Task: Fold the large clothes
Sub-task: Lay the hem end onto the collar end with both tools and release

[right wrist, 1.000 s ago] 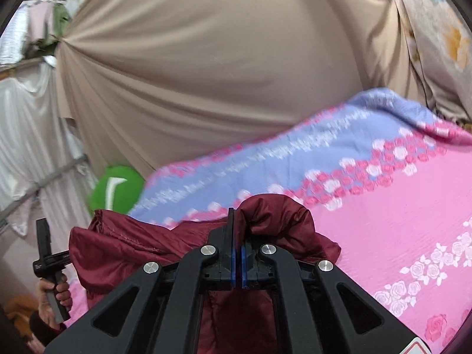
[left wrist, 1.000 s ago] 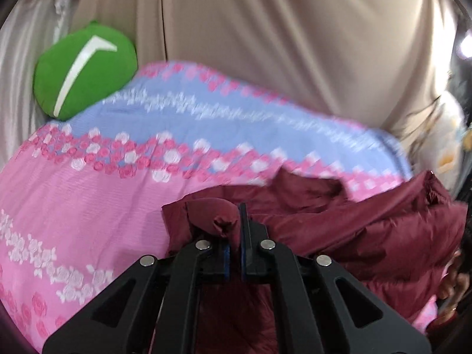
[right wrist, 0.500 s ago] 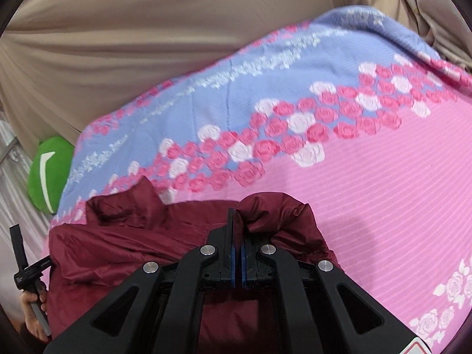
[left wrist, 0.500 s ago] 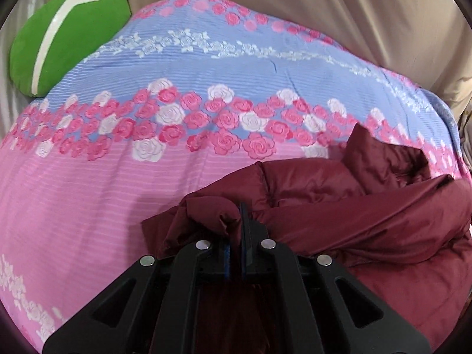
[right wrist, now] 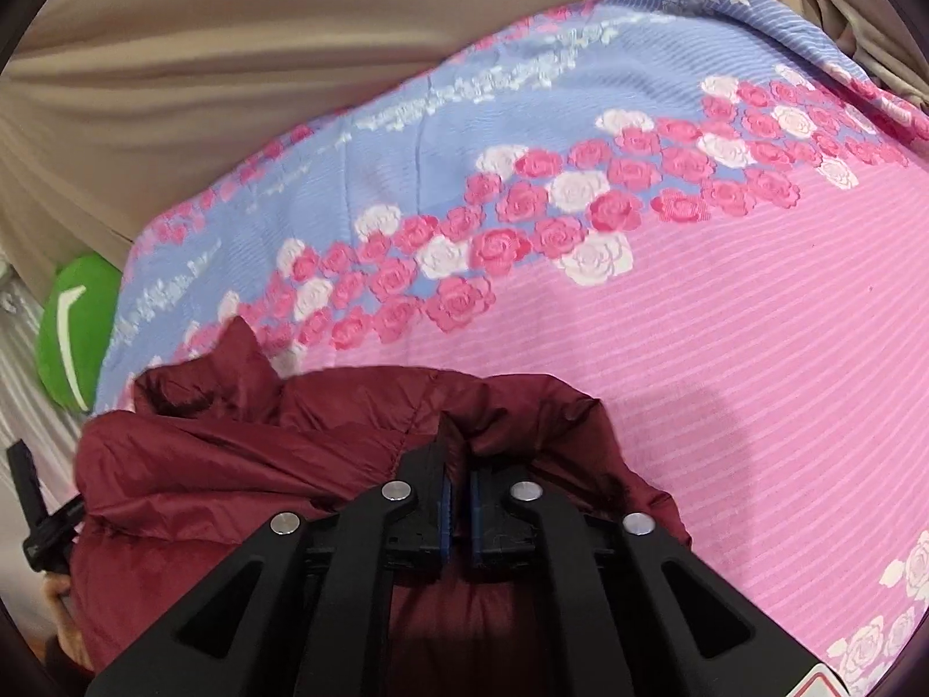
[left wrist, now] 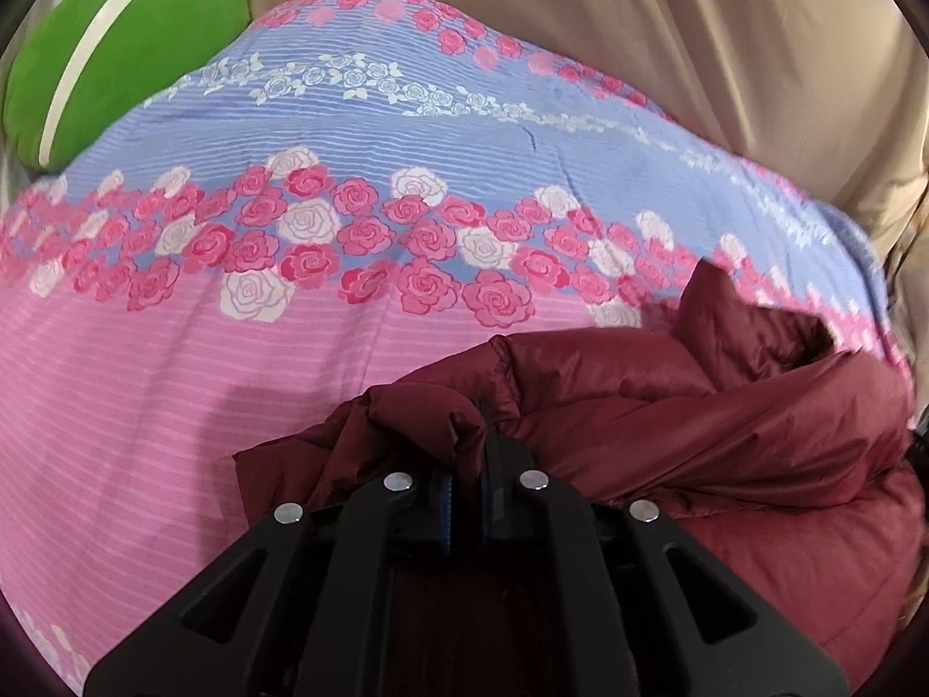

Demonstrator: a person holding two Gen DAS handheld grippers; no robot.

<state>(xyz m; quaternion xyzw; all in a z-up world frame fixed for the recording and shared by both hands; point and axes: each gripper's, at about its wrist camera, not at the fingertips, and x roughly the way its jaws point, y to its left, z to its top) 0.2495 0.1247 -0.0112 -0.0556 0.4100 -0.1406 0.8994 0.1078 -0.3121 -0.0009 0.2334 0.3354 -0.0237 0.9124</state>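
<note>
Maroon padded jacket (left wrist: 668, 441), glossy and puffy, lying on the bed (left wrist: 145, 406) with its pink and blue rose-print cover; a green cushion (left wrist: 116, 52) sits at the bed's far corner, against a beige curtain (left wrist: 726, 46). Left gripper (left wrist: 470, 447): fingers nearly together, pinching a bunched corner of the jacket, the bulk of the garment spreading away to that gripper's right. Right gripper (right wrist: 456, 459): fingers narrow with a slight gap, a fold of the jacket (right wrist: 261, 464) caught between them, the bulk spreading to its left. The jacket's long axis thus runs between the two grippers, across the near edge of the bed, with one raised flap pointing toward the cushion. Both grippers hold opposite ends, neither nearer to the middle. Bare bed cover lies ahead of both, so the coming move likely carries the held edge forward or over the jacket's body; slippery fabric may slide out of so shallow a pinch
</note>
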